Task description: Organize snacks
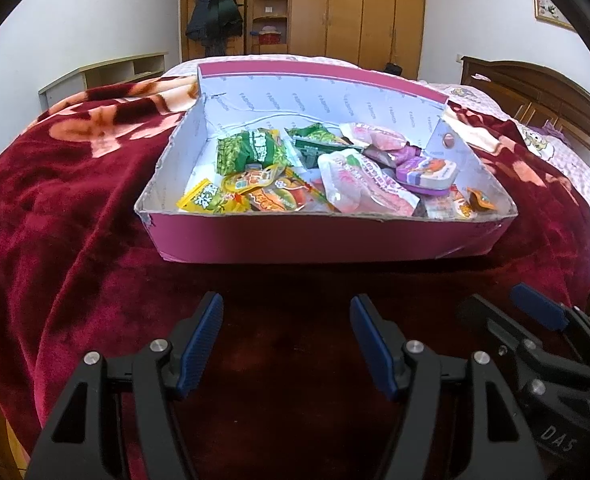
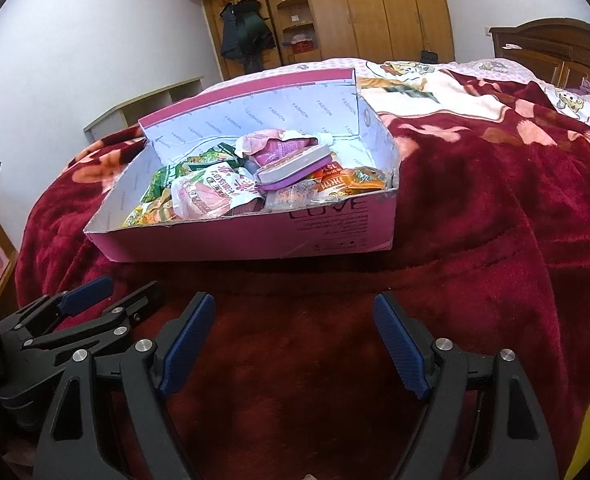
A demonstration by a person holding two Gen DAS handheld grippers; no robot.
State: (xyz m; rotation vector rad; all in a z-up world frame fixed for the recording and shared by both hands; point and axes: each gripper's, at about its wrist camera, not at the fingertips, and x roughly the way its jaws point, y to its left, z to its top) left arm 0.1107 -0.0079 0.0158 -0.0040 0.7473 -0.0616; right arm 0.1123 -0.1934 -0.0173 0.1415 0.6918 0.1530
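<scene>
Left tongs [image 1: 285, 340]: spread wide, holding nothing, over the dark red blanket [image 1: 75, 220]. Right tongs [image 2: 295, 344]: likewise wide apart, holding nothing, just beside the left.

Pink cardboard box [image 1: 295, 240]: on the bed ahead of both tongs, well apart from them.

Contents: loose snack packets, green [image 1: 251, 152], yellow [image 1: 203, 200], pink pouch [image 1: 359, 184]; a purple-rimmed tub [image 1: 427, 174] lies tilted on top.
</scene>
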